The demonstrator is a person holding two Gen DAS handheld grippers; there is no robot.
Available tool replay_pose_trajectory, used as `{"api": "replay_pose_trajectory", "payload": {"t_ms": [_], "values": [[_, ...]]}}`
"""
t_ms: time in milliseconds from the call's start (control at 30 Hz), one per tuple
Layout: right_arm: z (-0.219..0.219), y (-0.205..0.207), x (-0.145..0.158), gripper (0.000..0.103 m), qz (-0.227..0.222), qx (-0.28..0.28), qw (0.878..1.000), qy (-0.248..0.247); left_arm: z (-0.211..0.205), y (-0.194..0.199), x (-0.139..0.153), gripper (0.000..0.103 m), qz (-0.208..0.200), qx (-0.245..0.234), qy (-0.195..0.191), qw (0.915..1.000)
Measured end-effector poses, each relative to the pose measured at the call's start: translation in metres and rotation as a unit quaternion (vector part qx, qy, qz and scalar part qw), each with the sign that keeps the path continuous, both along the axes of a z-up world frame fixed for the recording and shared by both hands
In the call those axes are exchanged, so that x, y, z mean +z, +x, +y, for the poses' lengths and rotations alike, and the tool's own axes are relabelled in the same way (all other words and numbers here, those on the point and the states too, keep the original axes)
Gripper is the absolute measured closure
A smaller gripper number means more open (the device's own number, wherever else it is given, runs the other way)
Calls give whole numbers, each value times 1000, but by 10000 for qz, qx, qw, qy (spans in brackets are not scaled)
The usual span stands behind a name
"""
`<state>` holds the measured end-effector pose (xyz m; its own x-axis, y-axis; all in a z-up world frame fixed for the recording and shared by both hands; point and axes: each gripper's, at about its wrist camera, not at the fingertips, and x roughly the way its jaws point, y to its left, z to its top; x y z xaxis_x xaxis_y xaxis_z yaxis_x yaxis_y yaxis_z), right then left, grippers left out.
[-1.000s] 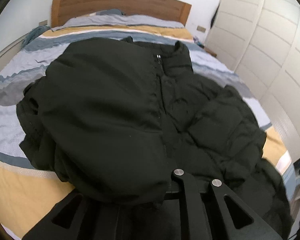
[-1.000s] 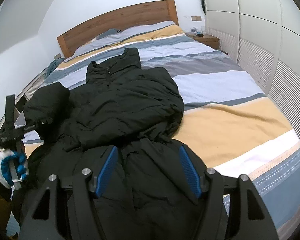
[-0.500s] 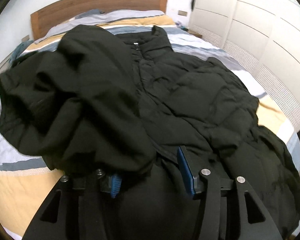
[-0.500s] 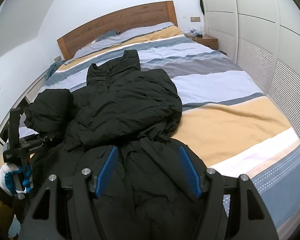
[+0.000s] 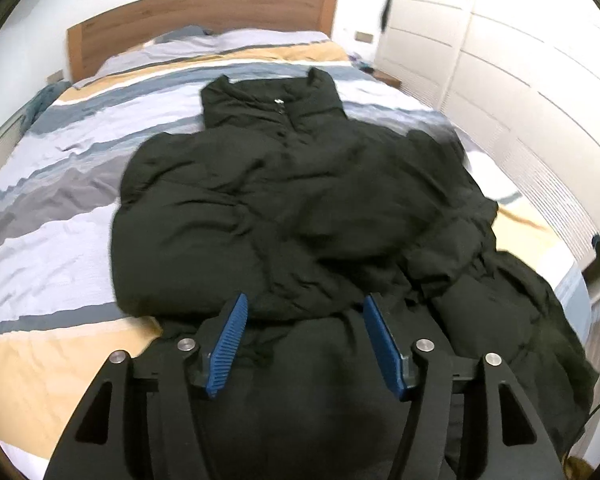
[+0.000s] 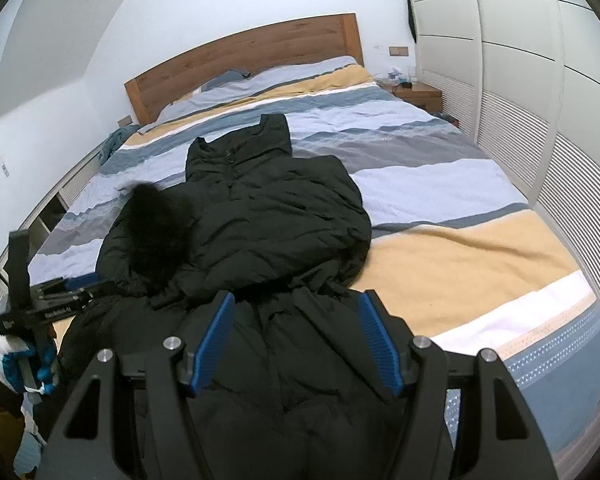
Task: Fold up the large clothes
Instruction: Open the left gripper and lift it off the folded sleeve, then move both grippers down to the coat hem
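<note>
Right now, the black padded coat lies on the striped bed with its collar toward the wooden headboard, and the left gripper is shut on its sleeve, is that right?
Not quite: the left gripper is open, holding nothing, as the left wrist view shows. The black padded coat does lie on the striped bed, collar toward the wooden headboard.

A bedroom in a home.
A wide bed (image 6: 440, 208) with a striped blue, grey, white and yellow duvet fills the middle of both views, its wooden headboard (image 6: 244, 56) against a white wall at the top. White panelled wardrobe doors (image 6: 540, 80) run down the right edge, and a small wooden nightstand (image 6: 420, 94) sits in the upper right.
</note>
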<state>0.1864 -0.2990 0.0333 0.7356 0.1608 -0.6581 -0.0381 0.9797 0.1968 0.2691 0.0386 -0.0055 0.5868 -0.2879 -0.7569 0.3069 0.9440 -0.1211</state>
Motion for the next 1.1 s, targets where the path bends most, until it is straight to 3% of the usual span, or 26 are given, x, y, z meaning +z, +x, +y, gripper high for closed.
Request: {"api": "replay_pose_trajectory", "payload": {"t_ms": [300,600,800,967,1100], "values": [[49,49,-1,40,48,634,9977,-240,22,29,9,35,-79,385,-95,9992],[139,127,9,40,-264,1611,9863,-239,35,82,-2,32,-17,766,-206,9968],[176,165,-29,40,-18,1787,9823,-561,38,100,-32,32,180,848,-188,9961],[161,179,-75,40,377,1672,9829,-672,37,99,-60,31,303,833,-26,9961],[151,175,-94,40,467,1803,9804,-639,33,93,-69,29,350,787,87,9962]]}}
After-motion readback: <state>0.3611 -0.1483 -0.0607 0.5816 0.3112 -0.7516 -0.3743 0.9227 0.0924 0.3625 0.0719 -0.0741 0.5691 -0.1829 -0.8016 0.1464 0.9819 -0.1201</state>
